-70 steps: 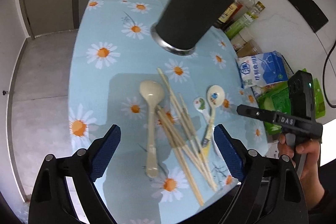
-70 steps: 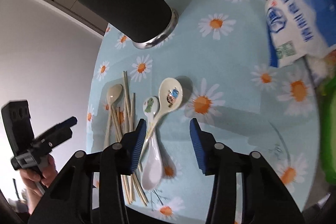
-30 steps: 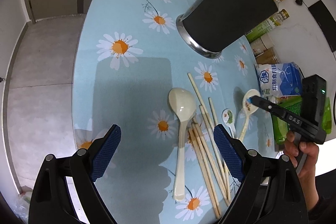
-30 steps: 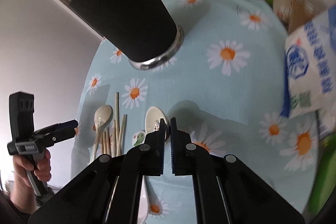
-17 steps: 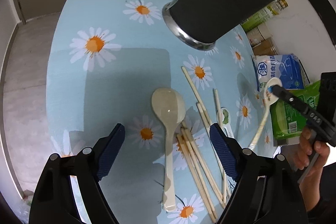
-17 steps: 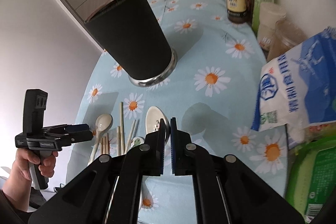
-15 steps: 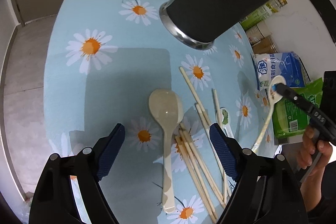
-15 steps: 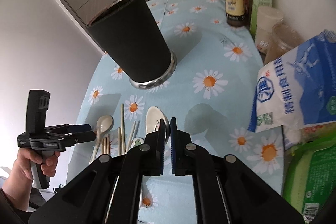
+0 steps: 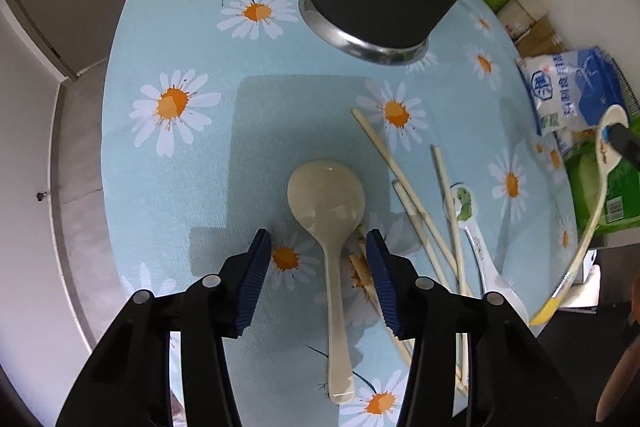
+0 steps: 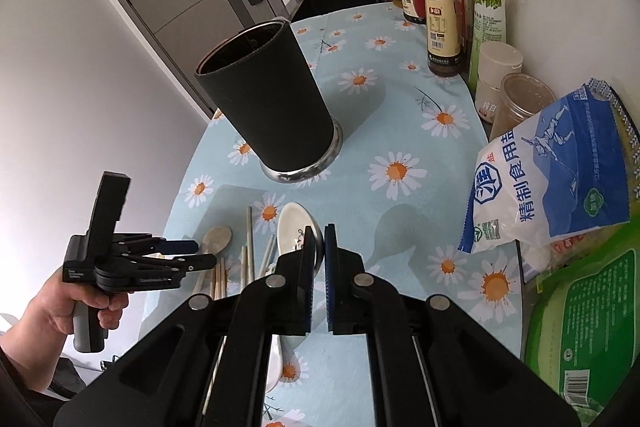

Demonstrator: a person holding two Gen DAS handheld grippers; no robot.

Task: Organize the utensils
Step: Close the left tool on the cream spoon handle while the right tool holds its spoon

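Observation:
A beige spoon (image 9: 326, 203) lies on the daisy tablecloth (image 9: 180, 39), its handle running toward me between the fingers of my left gripper (image 9: 320, 251). The jaws are closing and the pads stand clear of the handle on both sides. Several wooden chopsticks (image 9: 400, 163) and a small frog-print spoon (image 9: 466, 211) lie just right of it. My right gripper (image 10: 319, 231) is shut on a white patterned spoon (image 10: 294, 227) and holds it above the table; that spoon (image 9: 600, 187) hangs at the right edge of the left wrist view. A tall black utensil cup (image 10: 272, 99) stands upright behind the utensils.
A blue-and-white salt bag (image 10: 560, 179) and a green packet (image 10: 592, 327) lie at the right. Sauce bottles (image 10: 440, 7) and small jars (image 10: 500, 79) line the far right edge. The table's rounded left edge (image 9: 110, 131) drops to the floor.
My left gripper has come closer over the beige spoon and its jaws have narrowed around the handle. My right gripper has risen with the patterned spoon off the table.

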